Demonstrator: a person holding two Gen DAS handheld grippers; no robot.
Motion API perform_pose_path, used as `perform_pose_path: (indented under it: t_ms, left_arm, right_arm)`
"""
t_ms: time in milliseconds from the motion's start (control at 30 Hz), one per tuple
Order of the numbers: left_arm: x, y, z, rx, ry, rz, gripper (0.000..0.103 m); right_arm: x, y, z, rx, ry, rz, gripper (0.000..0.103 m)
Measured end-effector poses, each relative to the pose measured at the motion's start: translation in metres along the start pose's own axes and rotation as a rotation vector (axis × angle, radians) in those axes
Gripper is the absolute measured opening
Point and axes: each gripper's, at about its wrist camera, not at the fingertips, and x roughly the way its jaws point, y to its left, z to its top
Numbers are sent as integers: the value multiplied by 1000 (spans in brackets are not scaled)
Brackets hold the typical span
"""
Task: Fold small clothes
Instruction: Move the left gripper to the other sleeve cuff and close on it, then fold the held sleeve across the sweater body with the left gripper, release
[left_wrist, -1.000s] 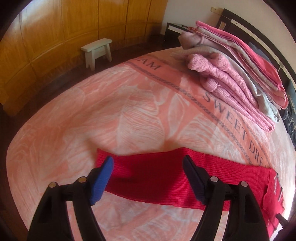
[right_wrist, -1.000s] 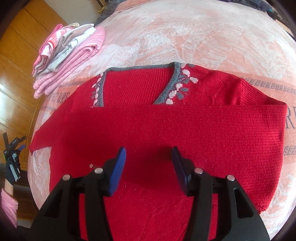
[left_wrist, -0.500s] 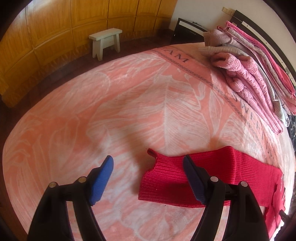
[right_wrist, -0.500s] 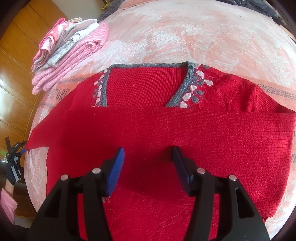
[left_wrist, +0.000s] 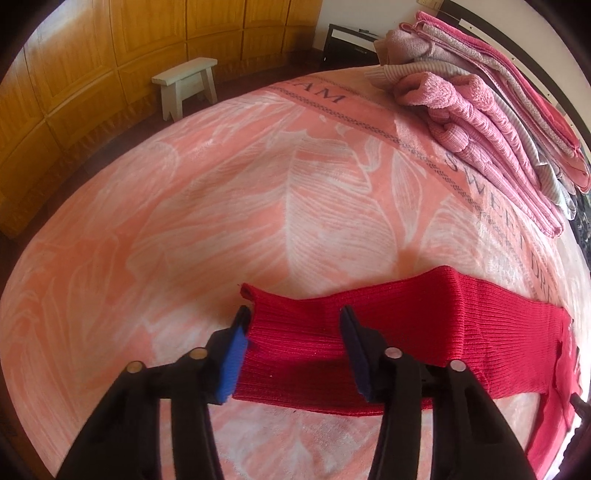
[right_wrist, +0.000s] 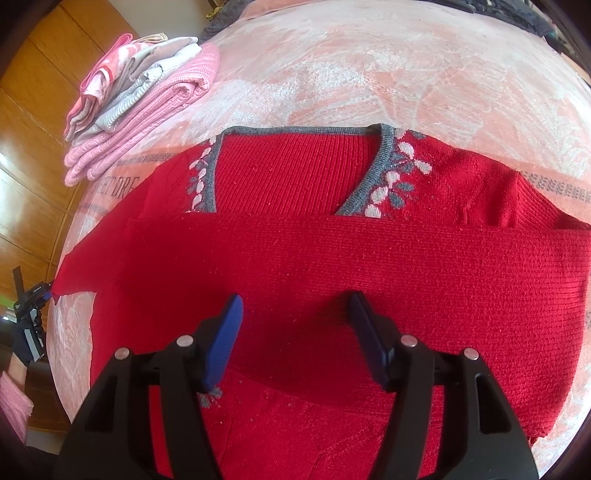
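A red knitted sweater (right_wrist: 369, 266) with a grey, flower-patterned V-neck lies flat on the pink bedspread (right_wrist: 369, 74). One sleeve is folded straight across its chest. My right gripper (right_wrist: 295, 321) hovers open over that folded sleeve, holding nothing. In the left wrist view the other sleeve (left_wrist: 424, 325) stretches out to the left. Its cuff end (left_wrist: 258, 306) lies between the blue pads of my left gripper (left_wrist: 293, 332). The jaws stand partly closed around the cuff but still apart. The left pad (left_wrist: 232, 354) is at the cuff's edge.
A stack of folded pink and grey clothes (left_wrist: 498, 122) sits at the far right of the bed, also visible as folded clothes (right_wrist: 147, 103). A small white stool (left_wrist: 184, 88) and a dark nightstand (left_wrist: 351, 40) stand on the floor by wooden wardrobe doors (left_wrist: 74, 74).
My left gripper swung back right onto the sleeve's cuff end, and its jaws narrowed. The sleeve end has bunched and lifted a little. My right gripper edged slightly lower over the sweater.
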Motion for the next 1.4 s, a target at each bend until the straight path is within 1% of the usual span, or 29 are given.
perform_pose_path:
  t_ms: [33, 67, 100, 133, 200, 367, 467, 667, 1033, 1400]
  left_arm:
    - [0, 1, 0, -5, -5, 2, 31]
    - [0, 2, 0, -11, -8, 0, 26]
    - [-1, 3, 0, -18, -11, -2, 18]
    - [-2, 4, 0, -26, -16, -5, 14]
    - [-6, 6, 0, -41, -37, -23, 10]
    - [-22, -2, 6, -47, -97, -48, 8]
    - [-33, -13, 9, -46, -129, -95, 7]
    - [-49, -57, 10, 1, -159, -168, 7]
    - [-60, -169, -10, 131, -148, -304, 7]
    - [-56, -273, -45, 253, -94, -401, 7]
  right_arm:
    - [0, 0, 0, -1, 0, 0, 61]
    - [0, 0, 0, -1, 0, 0, 61]
    - [0, 0, -1, -1, 0, 1, 61]
    - [0, 0, -1, 0, -1, 2, 61]
    - [-1, 0, -1, 4, -1, 4, 61]
    - [-2, -1, -2, 7, 0, 6, 61]
    - [-3, -1, -2, 8, 1, 8, 61]
    - [-7, -3, -5, 17, -2, 17, 60]
    - [-15, -9, -10, 27, 2, 30, 59]
    - [-28, -22, -19, 39, -2, 35, 59]
